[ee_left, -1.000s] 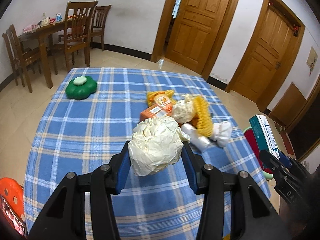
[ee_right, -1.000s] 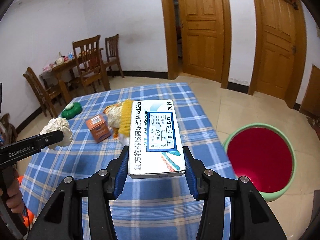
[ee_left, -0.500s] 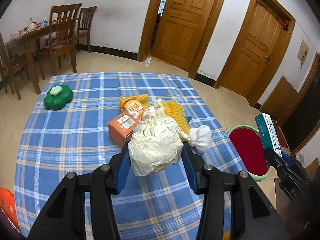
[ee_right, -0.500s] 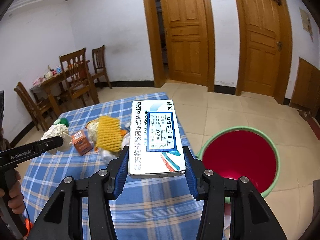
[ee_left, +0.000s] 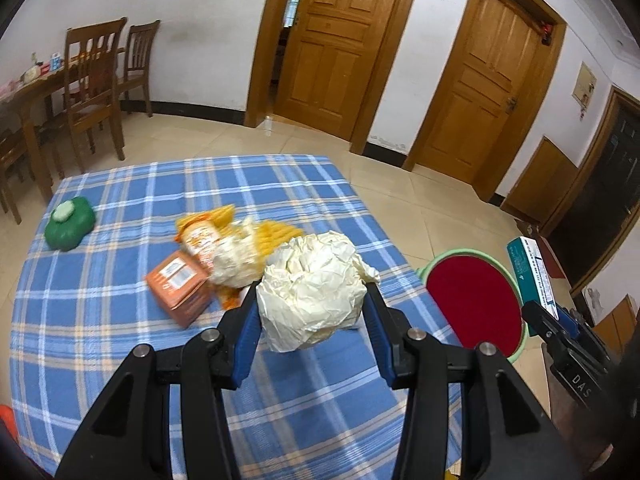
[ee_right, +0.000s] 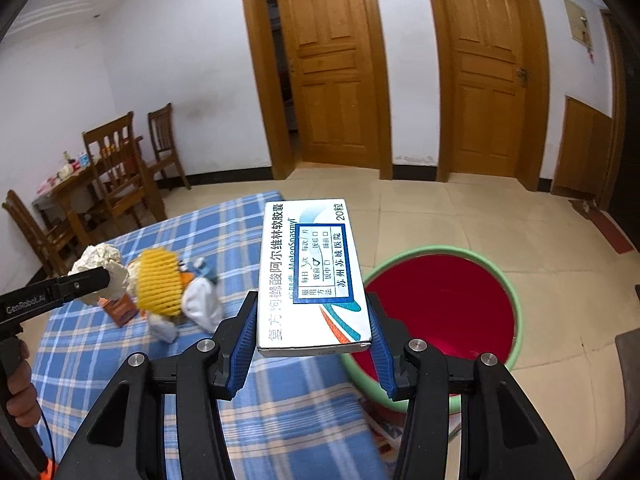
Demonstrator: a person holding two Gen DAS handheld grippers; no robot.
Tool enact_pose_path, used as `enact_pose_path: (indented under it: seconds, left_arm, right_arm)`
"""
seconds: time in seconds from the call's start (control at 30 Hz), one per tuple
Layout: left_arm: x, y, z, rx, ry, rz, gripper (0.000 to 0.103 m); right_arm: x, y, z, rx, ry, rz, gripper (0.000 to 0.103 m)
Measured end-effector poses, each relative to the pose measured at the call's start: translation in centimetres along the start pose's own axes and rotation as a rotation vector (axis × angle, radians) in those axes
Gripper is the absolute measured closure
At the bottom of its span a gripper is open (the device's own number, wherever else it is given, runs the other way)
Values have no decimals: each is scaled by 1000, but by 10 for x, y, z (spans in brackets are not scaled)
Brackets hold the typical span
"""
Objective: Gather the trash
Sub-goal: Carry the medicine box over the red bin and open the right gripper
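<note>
My left tongs (ee_left: 310, 312) clamp a crumpled ball of cream paper (ee_left: 314, 290), creased and roughly round, blue pads pressed into both flanks. My right tongs (ee_right: 310, 320) pinch a flat white medicine box (ee_right: 312, 276), glossy card with printed characters, held by its long edges.

Beyond the left tips, on a blue plaid tablecloth (ee_left: 120, 308): an orange carton (ee_left: 178, 288), a yellow foam net (ee_left: 276, 236), a snack wrapper, blurred. Far left of them sits a green lobed lid-like thing (ee_left: 69, 228).

Just past the right tips, on the tiled floor beside the table, stands a round bin (ee_right: 516, 304), green rim, red inside; its near edge is hidden behind my fingers.

Room: white walls, wooden doors, chairs.
</note>
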State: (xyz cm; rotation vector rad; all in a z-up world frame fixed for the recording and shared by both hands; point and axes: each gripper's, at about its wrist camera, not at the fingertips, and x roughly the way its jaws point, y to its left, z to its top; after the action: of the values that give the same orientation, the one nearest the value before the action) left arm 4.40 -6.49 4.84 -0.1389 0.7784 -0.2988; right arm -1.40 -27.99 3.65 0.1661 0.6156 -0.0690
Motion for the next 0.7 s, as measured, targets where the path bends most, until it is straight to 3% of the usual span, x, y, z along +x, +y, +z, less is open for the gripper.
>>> enact_pose_path:
  seconds: [0.7]
  left_arm:
    - [66, -86, 10, 151, 79, -93, 54]
  right_arm:
    - [32, -84, -11, 140, 90, -139, 51]
